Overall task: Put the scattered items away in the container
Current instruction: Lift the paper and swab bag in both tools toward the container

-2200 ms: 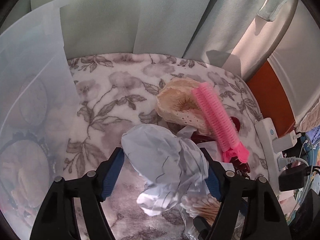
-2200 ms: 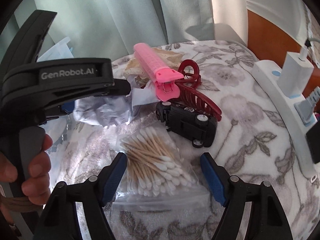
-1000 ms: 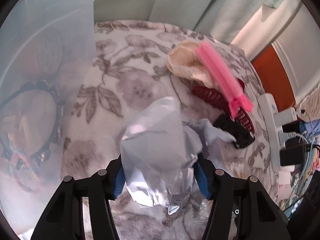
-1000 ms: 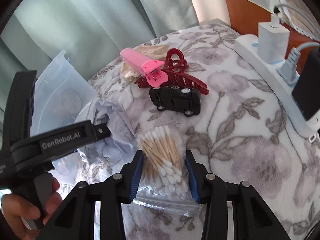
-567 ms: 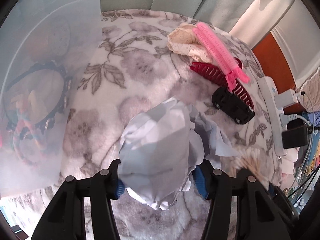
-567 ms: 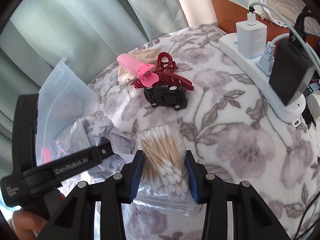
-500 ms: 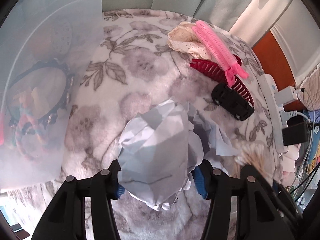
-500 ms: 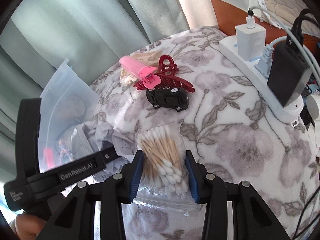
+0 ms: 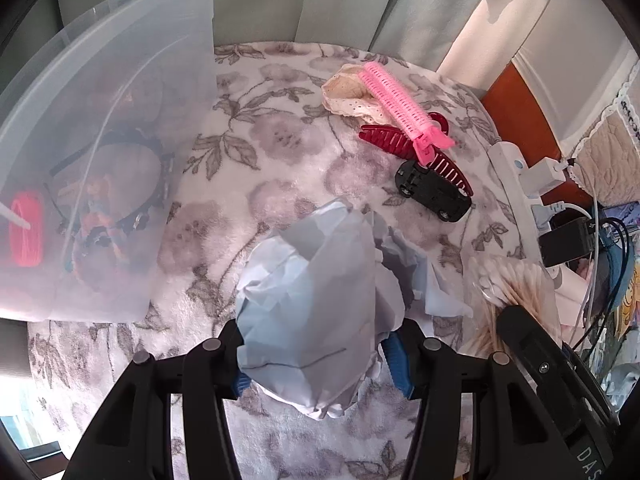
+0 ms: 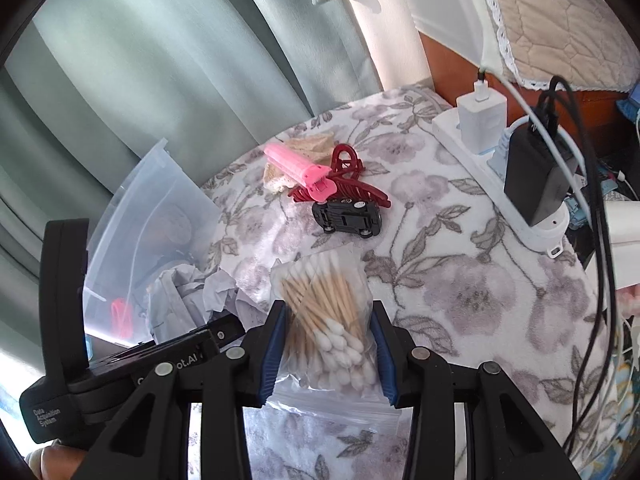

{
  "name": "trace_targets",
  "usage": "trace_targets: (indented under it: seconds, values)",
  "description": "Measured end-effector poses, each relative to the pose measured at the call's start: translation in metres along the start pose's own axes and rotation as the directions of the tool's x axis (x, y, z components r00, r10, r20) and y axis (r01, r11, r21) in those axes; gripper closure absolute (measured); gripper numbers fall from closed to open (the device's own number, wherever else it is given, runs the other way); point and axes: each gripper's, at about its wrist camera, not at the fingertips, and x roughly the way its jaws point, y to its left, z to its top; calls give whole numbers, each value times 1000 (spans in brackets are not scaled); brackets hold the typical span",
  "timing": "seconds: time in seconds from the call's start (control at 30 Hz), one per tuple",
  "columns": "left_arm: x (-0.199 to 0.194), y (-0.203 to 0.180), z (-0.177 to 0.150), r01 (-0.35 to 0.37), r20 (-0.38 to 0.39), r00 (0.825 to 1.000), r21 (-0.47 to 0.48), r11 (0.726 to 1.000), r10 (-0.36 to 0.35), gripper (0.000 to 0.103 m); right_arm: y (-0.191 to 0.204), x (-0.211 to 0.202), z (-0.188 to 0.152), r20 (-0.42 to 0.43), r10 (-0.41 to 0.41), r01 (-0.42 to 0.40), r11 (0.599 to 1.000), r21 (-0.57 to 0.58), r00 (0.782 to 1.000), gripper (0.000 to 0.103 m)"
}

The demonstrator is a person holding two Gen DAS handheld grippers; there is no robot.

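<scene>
Container (image 9: 120, 120) beside clips (image 9: 400, 120), toy car (image 9: 434, 192)

Your left gripper (image 9: 320, 360): black frame, blue pads, silver screws | your right gripper (image 10: 326, 344): same black fingers, blue pads, round silver screws | white lettering on left unit's black housing

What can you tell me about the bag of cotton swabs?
The bag of cotton swabs is a clear zip-top plastic pouch packed with wooden-stemmed, white-tipped swabs. The right gripper has its blue-padded jaws closed on its sides, holding it above the floral blanket with the sealed edge hanging toward the camera.
</scene>
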Motion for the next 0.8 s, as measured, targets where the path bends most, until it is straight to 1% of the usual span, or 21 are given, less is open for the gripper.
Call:
trace_targets:
  seconds: [0.2, 0.5, 0.6, 0.8]
  values:
    - [-32, -9, 0, 12, 63, 998, 37, 999, -14, 47, 10, -23, 3, 53, -2, 2, 1000, -12, 999, 60]
    - [-81, -12, -1, 34, 154, 987, 66, 997, -44, 48, 30, -64, 11, 155, 3, 2, 1000, -30, 988, 60]
    - [-98, -11, -2, 46, 191, 980, 70, 997, -58, 48, 38, -79, 13, 195, 12, -5, 999, -39, 981, 60]
    - [-133, -12, -2, 67, 273, 958, 87, 994, -89, 47, 55, -110, 17, 277, 33, -18, 998, -57, 960, 60]
